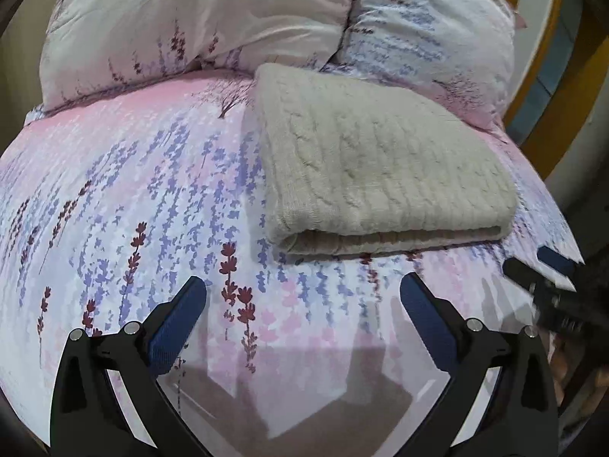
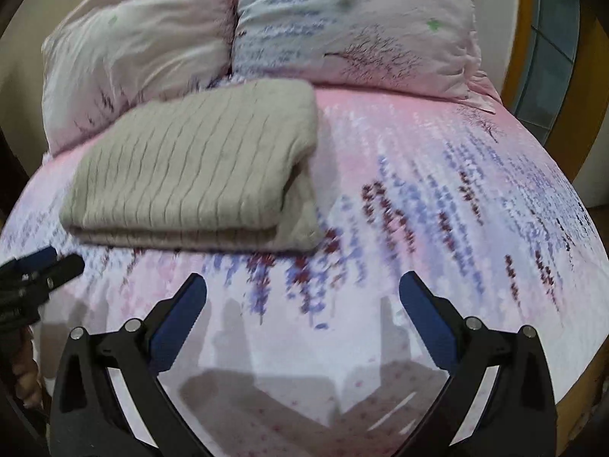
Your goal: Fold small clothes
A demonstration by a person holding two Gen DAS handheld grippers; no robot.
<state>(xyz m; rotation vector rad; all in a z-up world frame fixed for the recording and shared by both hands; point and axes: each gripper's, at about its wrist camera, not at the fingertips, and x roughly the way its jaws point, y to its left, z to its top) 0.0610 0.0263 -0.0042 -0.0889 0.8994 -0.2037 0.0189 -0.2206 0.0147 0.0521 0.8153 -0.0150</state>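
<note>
A cream cable-knit garment (image 1: 377,167) lies folded into a thick rectangle on the floral bed sheet (image 1: 125,198). It also shows in the right wrist view (image 2: 198,167), up and to the left. My left gripper (image 1: 302,297) is open and empty, held above the sheet just in front of the garment's folded edge. My right gripper (image 2: 302,297) is open and empty, in front of the garment and to its right. Each gripper shows at the edge of the other's view: the right one (image 1: 540,270) and the left one (image 2: 49,262).
Two pillows in matching floral covers (image 1: 198,19) (image 1: 426,26) stand behind the garment at the head of the bed. A wooden bed frame (image 1: 548,49) curves along the right side. The sheet (image 2: 437,190) stretches bare to the garment's right.
</note>
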